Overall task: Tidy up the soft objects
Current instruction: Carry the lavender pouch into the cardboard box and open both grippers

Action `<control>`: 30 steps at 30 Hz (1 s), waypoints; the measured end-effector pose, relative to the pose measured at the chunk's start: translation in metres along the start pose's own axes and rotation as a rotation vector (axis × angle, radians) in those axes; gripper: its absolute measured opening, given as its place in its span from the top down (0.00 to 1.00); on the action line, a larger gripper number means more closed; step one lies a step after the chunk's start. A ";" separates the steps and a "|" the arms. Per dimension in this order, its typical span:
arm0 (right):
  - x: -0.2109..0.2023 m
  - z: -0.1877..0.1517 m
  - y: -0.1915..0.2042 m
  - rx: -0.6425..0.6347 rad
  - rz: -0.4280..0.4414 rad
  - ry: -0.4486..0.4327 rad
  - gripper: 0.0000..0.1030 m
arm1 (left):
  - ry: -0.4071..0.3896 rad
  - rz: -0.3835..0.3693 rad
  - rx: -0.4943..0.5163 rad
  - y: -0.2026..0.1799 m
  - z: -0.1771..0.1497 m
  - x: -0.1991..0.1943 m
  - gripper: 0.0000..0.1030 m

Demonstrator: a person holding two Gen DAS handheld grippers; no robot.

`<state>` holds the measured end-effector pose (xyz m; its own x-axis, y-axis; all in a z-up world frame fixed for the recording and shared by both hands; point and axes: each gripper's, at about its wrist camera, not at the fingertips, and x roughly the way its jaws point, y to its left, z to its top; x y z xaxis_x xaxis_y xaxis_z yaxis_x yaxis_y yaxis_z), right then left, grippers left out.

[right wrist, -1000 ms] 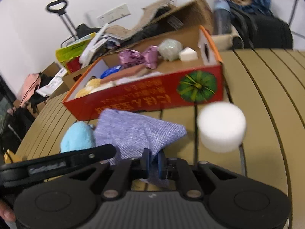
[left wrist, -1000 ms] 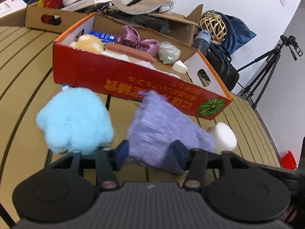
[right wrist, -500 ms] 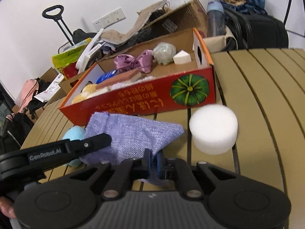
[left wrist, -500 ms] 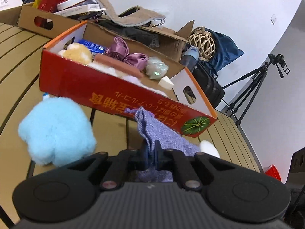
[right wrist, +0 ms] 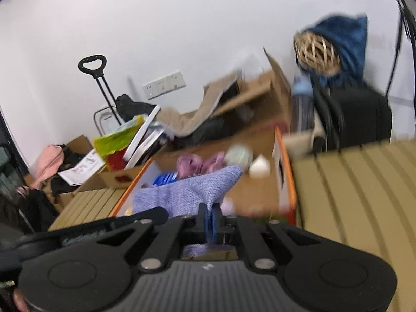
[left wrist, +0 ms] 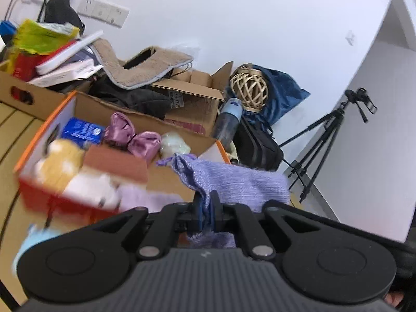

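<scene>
Both tools, left (left wrist: pixel 206 209) and right (right wrist: pixel 209 222), pinch the purple pouch (left wrist: pixel 234 179); only the left view shows the tripod (left wrist: pixel 330 140).

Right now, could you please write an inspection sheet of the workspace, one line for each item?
Surface: slatted wooden table.
Job's things: purple knit pouch held in the air over the red box; pink bow, blue packet, yellow plush inside the box; light blue plush on the table.
Clutter: cardboard boxes, beige mat, wicker ball.
Grippers: left gripper and right gripper both shut on the pouch.
Cables: nothing seen.
Surroundings: tripod, black bag, wall sockets.
</scene>
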<state>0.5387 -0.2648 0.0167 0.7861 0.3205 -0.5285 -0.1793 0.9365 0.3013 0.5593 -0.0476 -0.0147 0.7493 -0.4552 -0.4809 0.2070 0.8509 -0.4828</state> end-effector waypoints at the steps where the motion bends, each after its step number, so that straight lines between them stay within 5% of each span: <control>1: 0.010 0.012 -0.003 -0.018 -0.022 0.012 0.97 | 0.018 -0.001 -0.009 0.001 0.009 0.015 0.94; 8: 0.094 0.058 -0.023 -0.112 -0.129 0.164 0.97 | 0.167 0.037 -0.059 0.023 0.035 0.108 0.94; 17: 0.126 0.038 -0.024 -0.139 -0.135 0.357 0.95 | 0.354 0.070 0.019 0.020 0.007 0.140 0.94; 21: 0.139 0.041 -0.040 -0.035 -0.078 0.436 0.94 | 0.367 0.089 0.021 0.022 0.003 0.139 0.94; 26: 0.154 0.031 -0.050 -0.018 -0.128 0.485 0.93 | 0.361 0.094 0.066 0.017 0.000 0.141 0.91; 30: 0.148 0.039 -0.051 0.016 -0.148 0.489 0.81 | 0.359 0.111 0.092 0.012 0.009 0.131 0.84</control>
<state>0.6871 -0.2709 -0.0463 0.4332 0.2175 -0.8747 -0.0749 0.9758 0.2055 0.6656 -0.0942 -0.0766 0.5059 -0.4079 -0.7601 0.2043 0.9127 -0.3538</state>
